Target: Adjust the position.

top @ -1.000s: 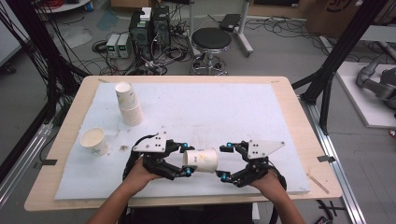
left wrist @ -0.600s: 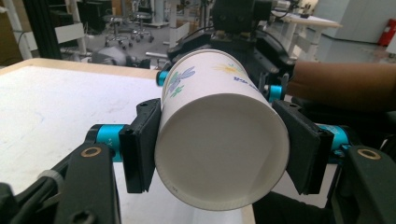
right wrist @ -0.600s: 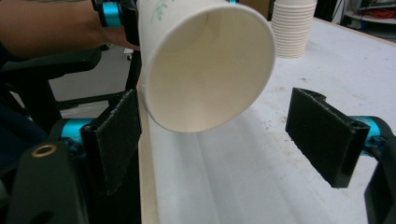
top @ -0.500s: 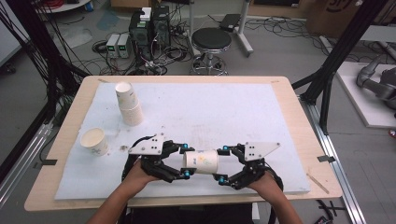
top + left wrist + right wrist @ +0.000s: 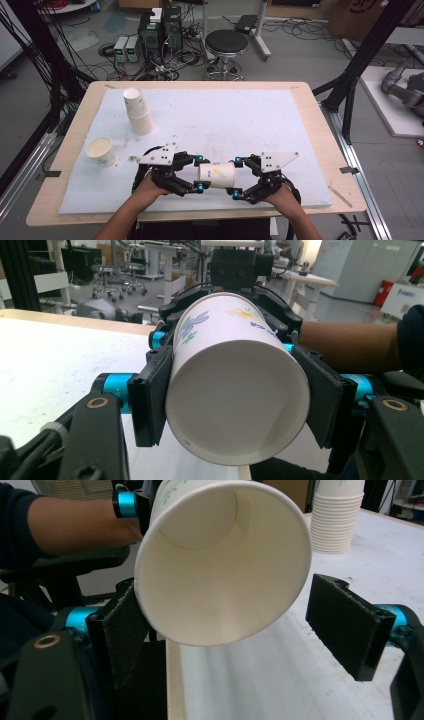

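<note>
A white paper cup (image 5: 216,172) with a flower print lies level in the air between both grippers, near the table's front edge. My left gripper (image 5: 200,173) is shut on its base end. In the left gripper view both pads (image 5: 150,395) press on the sides of the cup (image 5: 235,390), whose bottom faces the camera. My right gripper (image 5: 236,176) stands open around the mouth end. In the right gripper view the open mouth of the cup (image 5: 220,570) faces me. One pad (image 5: 120,630) sits at the rim and the other pad (image 5: 350,625) is clear of it.
A stack of paper cups (image 5: 137,110) stands at the back left of the white mat (image 5: 240,115). A single upright cup (image 5: 101,151) sits at the left. The wooden table edge (image 5: 175,215) runs just below the hands. A stool (image 5: 226,45) stands beyond the table.
</note>
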Tool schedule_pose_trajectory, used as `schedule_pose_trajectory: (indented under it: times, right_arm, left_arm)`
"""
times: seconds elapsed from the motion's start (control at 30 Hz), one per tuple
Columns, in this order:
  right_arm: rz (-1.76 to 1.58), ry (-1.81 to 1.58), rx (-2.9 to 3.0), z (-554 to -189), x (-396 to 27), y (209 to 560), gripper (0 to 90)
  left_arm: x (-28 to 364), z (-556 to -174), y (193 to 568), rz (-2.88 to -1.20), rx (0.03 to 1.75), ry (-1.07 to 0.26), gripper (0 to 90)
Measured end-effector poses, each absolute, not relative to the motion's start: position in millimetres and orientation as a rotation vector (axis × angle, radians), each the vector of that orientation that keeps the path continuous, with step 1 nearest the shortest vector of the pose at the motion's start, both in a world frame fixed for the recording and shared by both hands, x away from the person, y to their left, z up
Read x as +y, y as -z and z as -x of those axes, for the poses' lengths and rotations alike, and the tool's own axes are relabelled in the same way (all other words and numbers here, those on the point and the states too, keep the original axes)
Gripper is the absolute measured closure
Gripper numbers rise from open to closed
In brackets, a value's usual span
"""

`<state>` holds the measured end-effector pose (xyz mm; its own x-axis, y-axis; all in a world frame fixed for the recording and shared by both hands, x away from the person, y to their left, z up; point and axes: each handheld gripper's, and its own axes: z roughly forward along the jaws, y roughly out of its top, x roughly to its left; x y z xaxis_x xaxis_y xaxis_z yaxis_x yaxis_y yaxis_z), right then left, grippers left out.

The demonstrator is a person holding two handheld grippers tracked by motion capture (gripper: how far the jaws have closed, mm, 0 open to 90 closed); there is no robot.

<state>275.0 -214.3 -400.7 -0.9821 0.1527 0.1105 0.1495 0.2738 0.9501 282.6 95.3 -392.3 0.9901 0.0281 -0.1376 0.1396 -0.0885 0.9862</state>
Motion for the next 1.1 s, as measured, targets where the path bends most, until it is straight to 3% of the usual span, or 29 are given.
schedule_pose_trajectory:
  times: [0.13,0.43,0.7,1.1]
  right_arm:
    - [-0.274,-1.890,2.498,-275,-216,400,24.5]
    - [-0.294,-1.938,2.479,-276,-218,399,26.8]
    - [-0.323,-1.905,2.508,-278,-220,400,26.8]
    - [-0.356,-1.654,2.595,-282,-216,388,27.3]
  left_arm:
    - [95,-283,395,-1.638,0.136,0.101,36.1]
    - [94,-283,400,-1.639,0.156,0.105,35.3]
    - [93,-281,401,-1.717,0.240,0.072,16.0]
    - [106,-278,387,-1.826,0.251,-0.048,15.8]
